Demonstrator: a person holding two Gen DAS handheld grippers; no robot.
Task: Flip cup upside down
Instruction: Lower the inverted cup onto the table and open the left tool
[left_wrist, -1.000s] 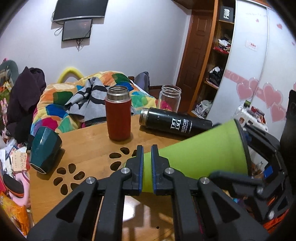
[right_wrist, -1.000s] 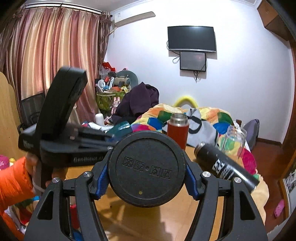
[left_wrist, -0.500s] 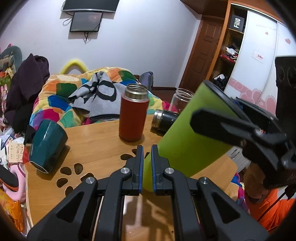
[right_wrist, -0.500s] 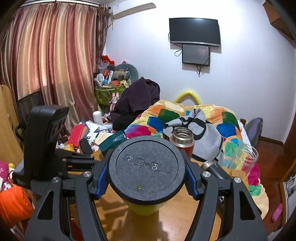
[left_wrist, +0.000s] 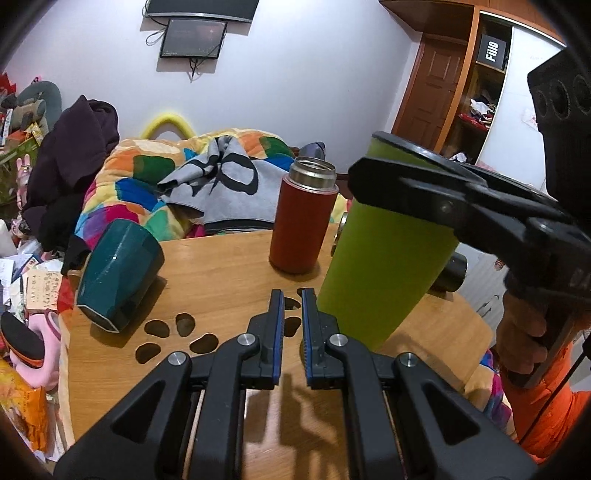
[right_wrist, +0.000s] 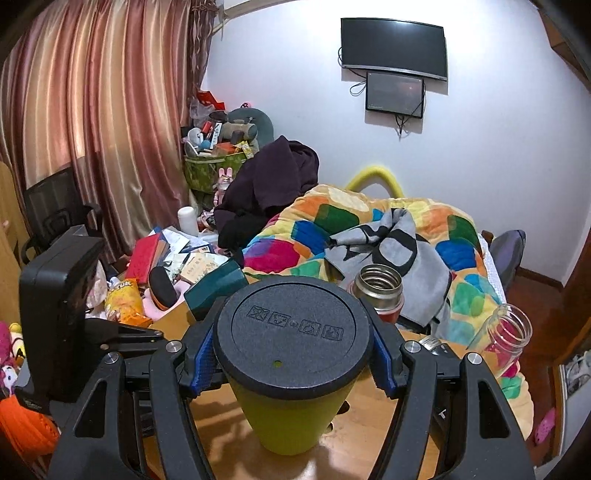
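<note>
The lime-green cup with a black lid stands nearly upright, leaning a little, its narrow end on the wooden table. My right gripper is shut on it just under the lid; it shows in the left wrist view gripping the cup's top. My left gripper is empty, its jaws a narrow gap apart, just left of the cup's base and apart from it.
A red flask stands open behind the cup. A dark green cup lies on its side at the table's left. A black bottle lies behind the green cup. A glass jar stands at the right edge.
The green cup has swung from lying level to nearly upright, lid end up, in my right gripper. My left gripper's jaws have parted slightly and sit clear of the cup.
</note>
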